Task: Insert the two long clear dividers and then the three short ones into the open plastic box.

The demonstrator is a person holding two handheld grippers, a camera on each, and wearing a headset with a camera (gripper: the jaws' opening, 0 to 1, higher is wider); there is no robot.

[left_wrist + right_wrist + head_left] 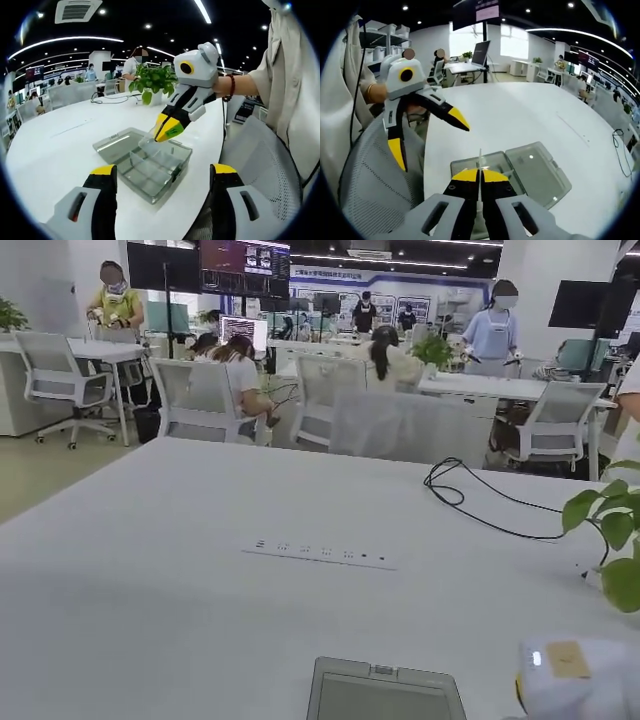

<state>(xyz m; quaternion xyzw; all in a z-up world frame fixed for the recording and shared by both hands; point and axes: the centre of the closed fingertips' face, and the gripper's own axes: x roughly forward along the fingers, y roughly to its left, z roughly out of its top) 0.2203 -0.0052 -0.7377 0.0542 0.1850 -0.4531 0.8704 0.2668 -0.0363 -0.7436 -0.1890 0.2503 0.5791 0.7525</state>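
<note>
Clear divider (pixel 480 159) first: you have one pinched in your right gripper (pixel 480 176), whose yellow tips are pressed together on it. In the right gripper view it shows as a thin sheet seen edge-on, rising straight out from between the tips. In the left gripper view, that gripper reaches in from the right with its closed tips angled down, just above the far rim of the plastic box (pixel 167 182). I cannot tell whether the sheet touches the box. The box sits on the white table (pixel 200 590) close to the edge nearest you. Its lid (pixel 116 142) is swung fully open and lies flat on the tabletop beside the base. Faint clear lines inside the base look like partitions, but they are too hard to make out to count. Your left gripper (pixel 162 171) holds nothing. Its two jaws are spread wide, and it hangs off the table edge on your side of the box, apart from it, above the mesh chair (pixel 375 180). Farther across the table, in the head view, a flush power strip (pixel 320 553) lies in the middle. A black cable (pixel 480 510) loops toward the leafy plant (pixel 605 530) at the right edge.
</note>
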